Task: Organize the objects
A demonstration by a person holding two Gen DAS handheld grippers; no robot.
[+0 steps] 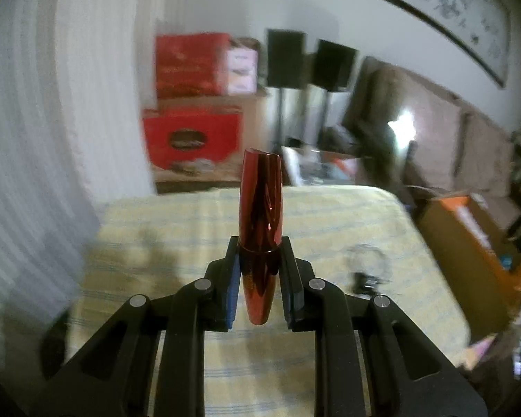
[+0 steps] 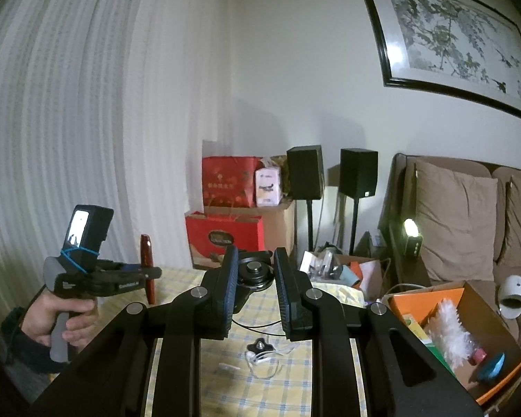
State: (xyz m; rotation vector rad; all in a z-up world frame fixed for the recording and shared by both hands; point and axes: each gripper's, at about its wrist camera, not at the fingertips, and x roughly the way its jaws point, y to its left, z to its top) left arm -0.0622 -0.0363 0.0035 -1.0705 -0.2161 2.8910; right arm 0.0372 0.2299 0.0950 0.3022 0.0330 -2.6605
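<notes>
Red tube (image 1: 260, 232) sits upright, clamped in my left claw (image 1: 260, 260); my right claw (image 2: 253, 278) grips a black mount (image 2: 255, 274) above the counter (image 2: 260, 392).

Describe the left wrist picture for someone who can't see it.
A black two-fingered tool grips a glossy red tube upright, above a yellow checked tablecloth. Behind, blurred, are red boxes and two black speakers.
</notes>
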